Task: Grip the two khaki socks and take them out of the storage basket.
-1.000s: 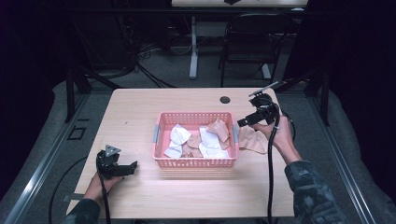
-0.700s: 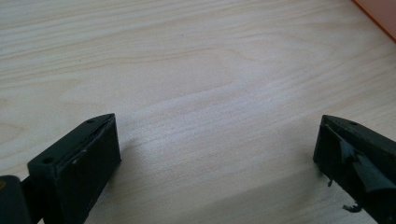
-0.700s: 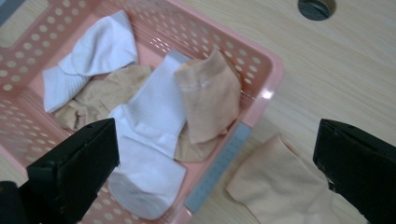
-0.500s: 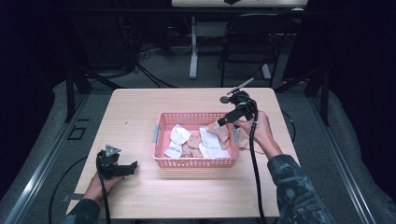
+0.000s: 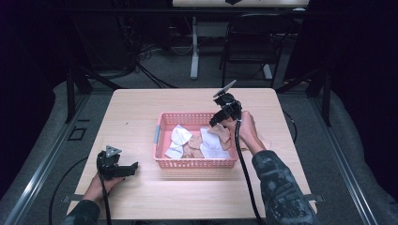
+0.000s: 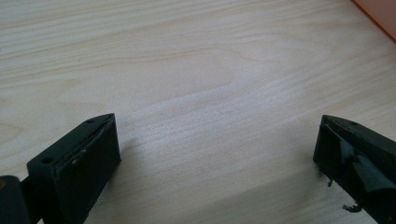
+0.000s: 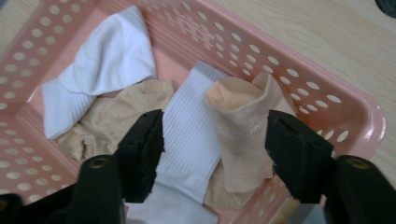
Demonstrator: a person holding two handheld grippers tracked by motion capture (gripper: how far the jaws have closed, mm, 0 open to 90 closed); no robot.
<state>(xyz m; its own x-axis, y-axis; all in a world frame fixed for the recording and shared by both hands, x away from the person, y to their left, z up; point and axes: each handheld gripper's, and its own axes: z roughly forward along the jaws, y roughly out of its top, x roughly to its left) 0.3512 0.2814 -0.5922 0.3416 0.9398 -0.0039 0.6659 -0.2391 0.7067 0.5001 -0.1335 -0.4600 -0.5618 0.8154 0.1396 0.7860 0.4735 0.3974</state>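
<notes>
A pink perforated basket (image 5: 195, 163) stands in the middle of the table and holds several socks. My right gripper (image 5: 213, 123) reaches down into its right half. In the right gripper view its jaws (image 7: 215, 149) straddle a white ribbed sock (image 7: 191, 135) and a peach sock (image 7: 240, 121). They have just been closing, and both socks still lie loose between them. Another white sock (image 7: 112, 56) and a beige one (image 7: 116, 116) lie farther in. My left gripper (image 5: 131, 168) rests open on the table at front left, with bare wood between its jaws (image 6: 217, 154).
The wooden table (image 5: 141, 112) has free room left of and in front of the basket. A peach piece of cloth (image 5: 266, 140) lies on the table just right of the basket, behind the right hand. A chair (image 5: 253, 42) stands beyond the far edge.
The right hand has moved left from the table beside the basket to over it, then down into its right half. The left gripper has stayed put.
</notes>
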